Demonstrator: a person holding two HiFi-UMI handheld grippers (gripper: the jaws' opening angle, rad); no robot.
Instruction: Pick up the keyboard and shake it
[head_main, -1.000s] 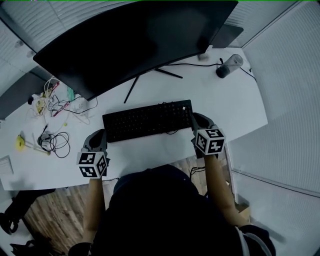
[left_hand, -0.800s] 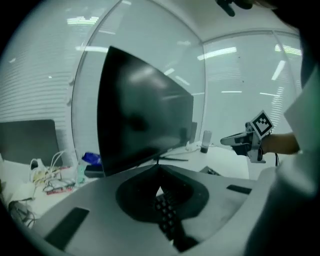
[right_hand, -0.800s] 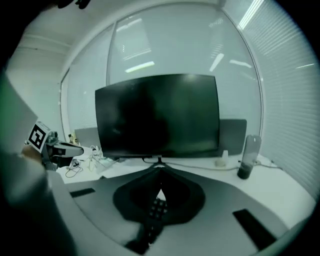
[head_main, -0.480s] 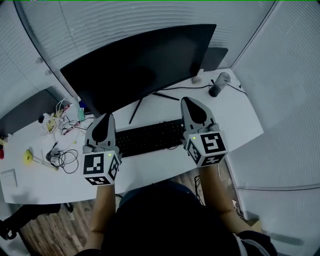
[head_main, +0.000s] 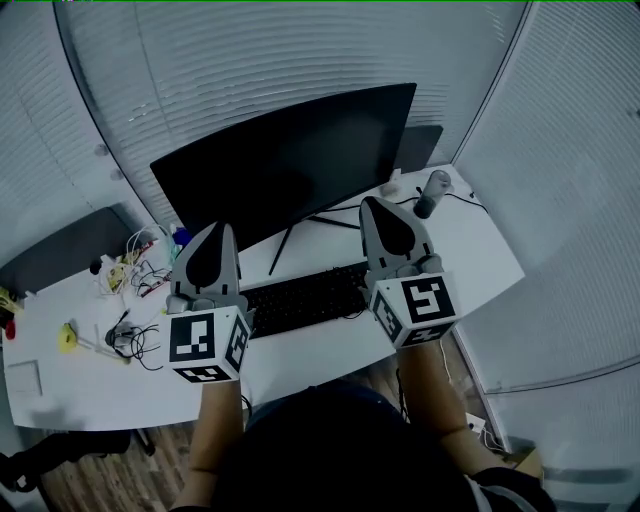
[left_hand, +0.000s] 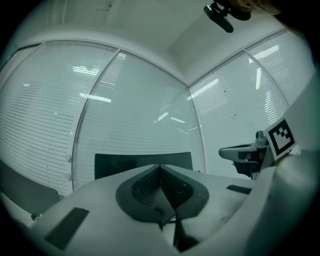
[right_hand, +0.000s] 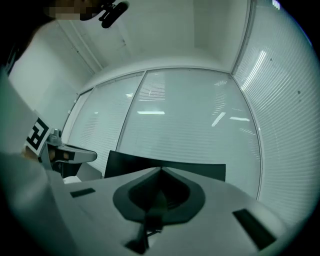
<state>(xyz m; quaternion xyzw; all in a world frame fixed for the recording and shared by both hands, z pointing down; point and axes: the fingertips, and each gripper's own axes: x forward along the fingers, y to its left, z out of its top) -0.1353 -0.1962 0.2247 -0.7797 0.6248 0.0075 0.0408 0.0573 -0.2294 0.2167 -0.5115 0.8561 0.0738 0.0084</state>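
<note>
The black keyboard (head_main: 305, 297) lies flat on the white desk (head_main: 475, 262), in front of the monitor stand. Both grippers are held up above the desk at either end of it, apart from it and pointing toward the monitor and the blinds. My left gripper (head_main: 215, 229) is above the keyboard's left end, my right gripper (head_main: 373, 203) above its right end. In the left gripper view the jaws (left_hand: 160, 166) meet with nothing between them. The right gripper view shows its jaws (right_hand: 160, 170) also together and empty.
A wide dark monitor (head_main: 290, 160) stands behind the keyboard. Tangled cables (head_main: 128, 335) and a small yellow thing (head_main: 68, 337) lie on the desk's left part. A dark cylinder (head_main: 431, 193) stands at the far right corner. Blinds close off the back and right.
Both grippers have come up from the keyboard's two ends and now point upward. The keyboard stays on the desk. The head view has tilted up toward the blinds.
</note>
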